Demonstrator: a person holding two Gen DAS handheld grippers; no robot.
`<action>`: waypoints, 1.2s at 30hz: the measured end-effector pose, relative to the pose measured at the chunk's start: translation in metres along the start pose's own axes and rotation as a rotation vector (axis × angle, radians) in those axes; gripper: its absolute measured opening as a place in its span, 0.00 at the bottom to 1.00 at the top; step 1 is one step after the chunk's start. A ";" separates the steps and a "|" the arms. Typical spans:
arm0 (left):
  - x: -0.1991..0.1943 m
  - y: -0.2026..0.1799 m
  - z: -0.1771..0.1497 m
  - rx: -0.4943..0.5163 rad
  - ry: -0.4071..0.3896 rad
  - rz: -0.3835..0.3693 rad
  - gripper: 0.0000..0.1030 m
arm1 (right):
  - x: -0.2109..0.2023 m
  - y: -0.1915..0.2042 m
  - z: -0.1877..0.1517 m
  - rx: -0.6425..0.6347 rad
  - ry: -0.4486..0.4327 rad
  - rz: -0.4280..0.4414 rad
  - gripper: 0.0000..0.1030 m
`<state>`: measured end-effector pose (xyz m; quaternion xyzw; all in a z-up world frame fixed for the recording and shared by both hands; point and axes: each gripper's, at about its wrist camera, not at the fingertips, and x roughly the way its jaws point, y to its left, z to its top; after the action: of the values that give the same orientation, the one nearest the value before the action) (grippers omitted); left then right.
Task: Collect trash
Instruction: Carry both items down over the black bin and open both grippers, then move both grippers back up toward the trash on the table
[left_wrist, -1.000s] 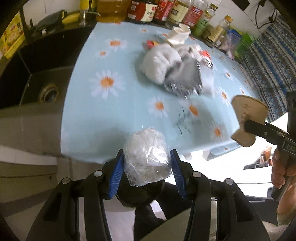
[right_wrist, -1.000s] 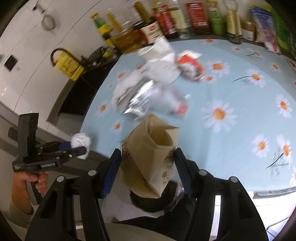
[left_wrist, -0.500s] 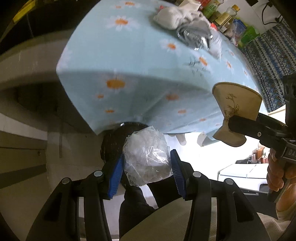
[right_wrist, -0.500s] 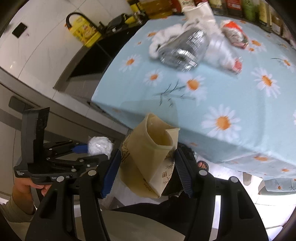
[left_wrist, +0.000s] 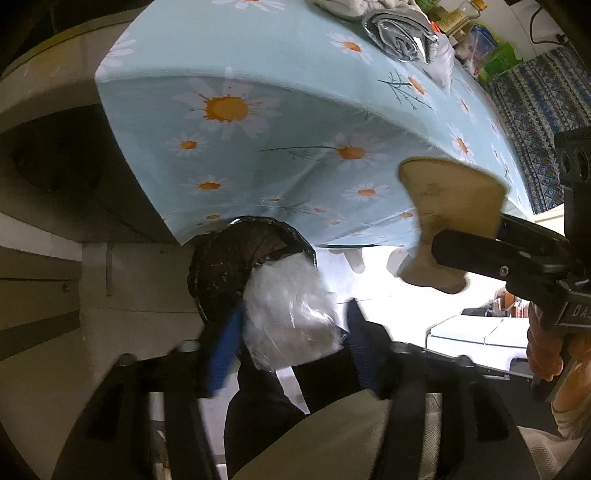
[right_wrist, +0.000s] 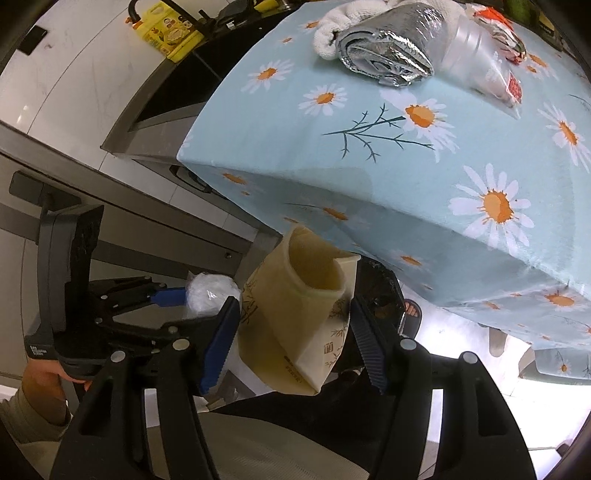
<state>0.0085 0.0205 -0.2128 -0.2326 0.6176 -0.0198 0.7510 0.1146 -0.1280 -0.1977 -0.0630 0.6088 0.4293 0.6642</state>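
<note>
Jaws of left gripper (left_wrist: 291, 343) parted beside plastic wad (left_wrist: 291, 325); right gripper (right_wrist: 295, 343) clamping upright, mouth-up paper bag (right_wrist: 299, 314).

The left gripper (left_wrist: 291, 343) has its blue-padded fingers (left_wrist: 223, 350) spread a little, only the left pad touching the clear plastic wad (left_wrist: 288, 321). The right gripper (right_wrist: 295, 339) pinches a crumpled tan paper bag (right_wrist: 299, 314) between both fingers (right_wrist: 219, 347). A bare hand (left_wrist: 550, 350) grips the right handle, and another hand (right_wrist: 48, 380) the left.
</note>
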 end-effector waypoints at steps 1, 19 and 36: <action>0.000 0.000 0.001 0.001 -0.003 0.014 0.73 | -0.001 -0.001 0.000 0.004 0.000 0.000 0.74; -0.010 0.000 0.003 -0.005 -0.023 0.036 0.73 | -0.018 -0.010 -0.006 0.046 -0.040 -0.005 0.75; -0.050 -0.025 0.023 0.066 -0.120 0.044 0.73 | -0.073 -0.021 -0.003 0.066 -0.181 -0.060 0.75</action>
<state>0.0243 0.0220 -0.1544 -0.1950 0.5752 -0.0098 0.7943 0.1334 -0.1790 -0.1449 -0.0203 0.5580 0.3927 0.7308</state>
